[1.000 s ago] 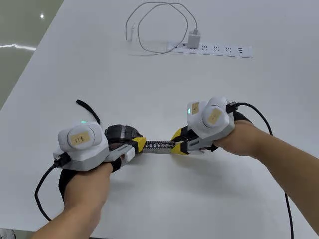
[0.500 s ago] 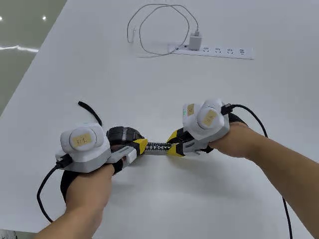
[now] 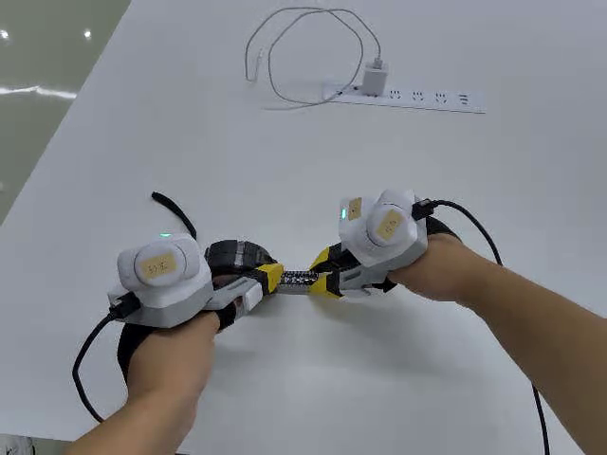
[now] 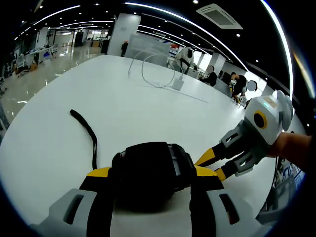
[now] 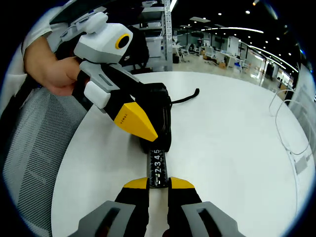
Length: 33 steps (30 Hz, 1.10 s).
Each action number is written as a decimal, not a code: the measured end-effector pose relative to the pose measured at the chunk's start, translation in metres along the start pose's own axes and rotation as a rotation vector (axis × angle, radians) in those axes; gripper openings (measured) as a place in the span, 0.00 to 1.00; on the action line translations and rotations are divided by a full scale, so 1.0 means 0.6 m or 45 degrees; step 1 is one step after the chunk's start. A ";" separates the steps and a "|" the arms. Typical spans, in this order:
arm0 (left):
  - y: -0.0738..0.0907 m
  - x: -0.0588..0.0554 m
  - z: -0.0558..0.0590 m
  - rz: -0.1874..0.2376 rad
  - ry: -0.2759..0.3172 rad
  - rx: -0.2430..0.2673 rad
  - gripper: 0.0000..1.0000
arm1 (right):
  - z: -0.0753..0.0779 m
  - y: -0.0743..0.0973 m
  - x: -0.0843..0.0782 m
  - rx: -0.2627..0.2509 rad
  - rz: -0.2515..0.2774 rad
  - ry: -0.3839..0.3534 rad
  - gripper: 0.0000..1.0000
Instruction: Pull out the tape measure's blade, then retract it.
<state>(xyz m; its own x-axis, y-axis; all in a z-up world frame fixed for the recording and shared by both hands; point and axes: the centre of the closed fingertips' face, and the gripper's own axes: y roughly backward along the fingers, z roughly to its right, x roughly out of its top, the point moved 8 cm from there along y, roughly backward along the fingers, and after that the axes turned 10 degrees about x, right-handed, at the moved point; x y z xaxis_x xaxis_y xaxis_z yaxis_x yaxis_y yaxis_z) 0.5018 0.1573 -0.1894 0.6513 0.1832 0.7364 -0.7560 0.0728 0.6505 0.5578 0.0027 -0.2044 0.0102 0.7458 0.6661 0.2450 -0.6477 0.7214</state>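
1. Clamping the tape measure (image 3: 235,256) by its case, the left claw (image 4: 153,174) holds it on the table (image 3: 285,161).
2. The right claw (image 5: 158,183) is closed on the blade (image 5: 157,165) tip and sits nearer the case than a second ago. Less blade shows, so retraction looks underway.
3. Beyond lie a power strip (image 3: 408,95) and cable (image 3: 303,47).

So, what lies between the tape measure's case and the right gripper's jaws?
A short stretch of the numbered blade runs from the case to the right gripper, whose jaws pinch its end. The right gripper view shows it best.
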 end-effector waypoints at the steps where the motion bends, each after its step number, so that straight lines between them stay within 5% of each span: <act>1: 0.000 0.000 0.000 0.000 0.000 -0.001 0.58 | 0.000 -0.001 0.001 0.000 0.001 0.001 0.09; 33: -0.003 -0.001 -0.001 -0.002 0.009 -0.004 0.59 | 0.006 -0.039 0.038 0.013 0.069 0.003 0.10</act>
<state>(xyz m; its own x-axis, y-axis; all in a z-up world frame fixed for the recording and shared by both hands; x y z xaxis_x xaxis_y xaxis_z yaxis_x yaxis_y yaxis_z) 0.5028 0.1578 -0.1910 0.6520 0.1901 0.7339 -0.7551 0.0760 0.6512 0.5556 0.0354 -0.2065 0.0213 0.7092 0.7047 0.2543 -0.6855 0.6822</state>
